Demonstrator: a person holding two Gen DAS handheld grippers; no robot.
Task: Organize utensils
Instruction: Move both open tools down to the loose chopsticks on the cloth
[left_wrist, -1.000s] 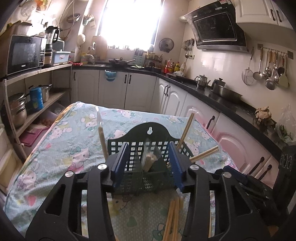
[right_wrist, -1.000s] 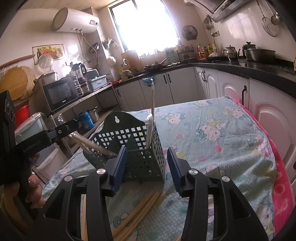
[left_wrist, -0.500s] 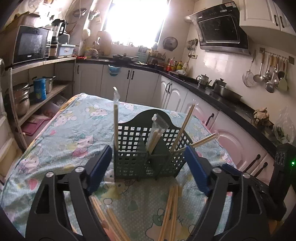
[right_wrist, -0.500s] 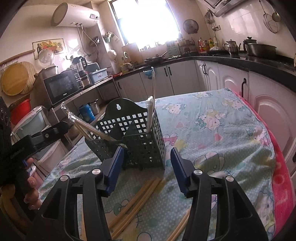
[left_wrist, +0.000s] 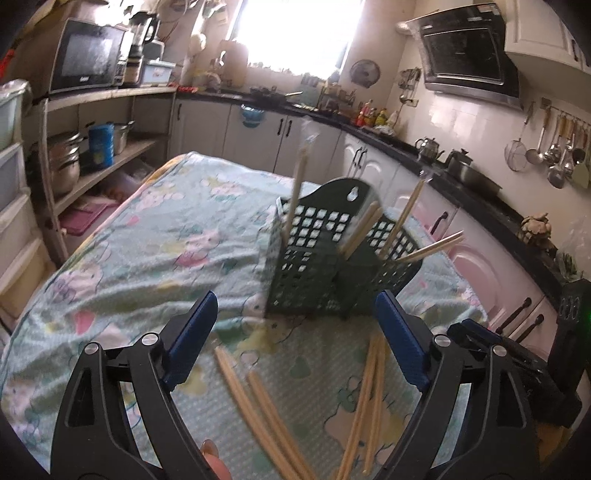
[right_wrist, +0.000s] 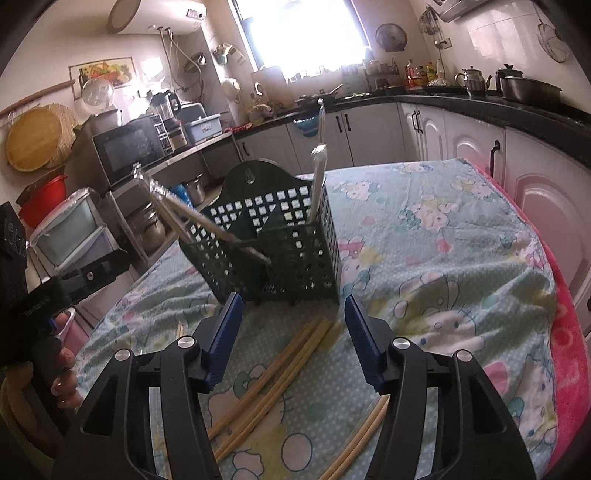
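A: Where's the basket (left_wrist: 317, 266)?
B: On your desk (left_wrist: 155, 251), upright, 12 o'clock of both jaws, chopsticks (right_wrist: 273, 373) loose below it.
A: Grips?
B: Your left hand-held gripper (left_wrist: 295, 343) and right hand-held gripper (right_wrist: 291, 339) are both opening, pinching nothing.

I see a microwave (left_wrist: 90, 55) on the shelf, a range hood (left_wrist: 469, 55) on the wall, two kettles (right_wrist: 474, 79) on the black counter and ladles (left_wrist: 554, 147) hanging.
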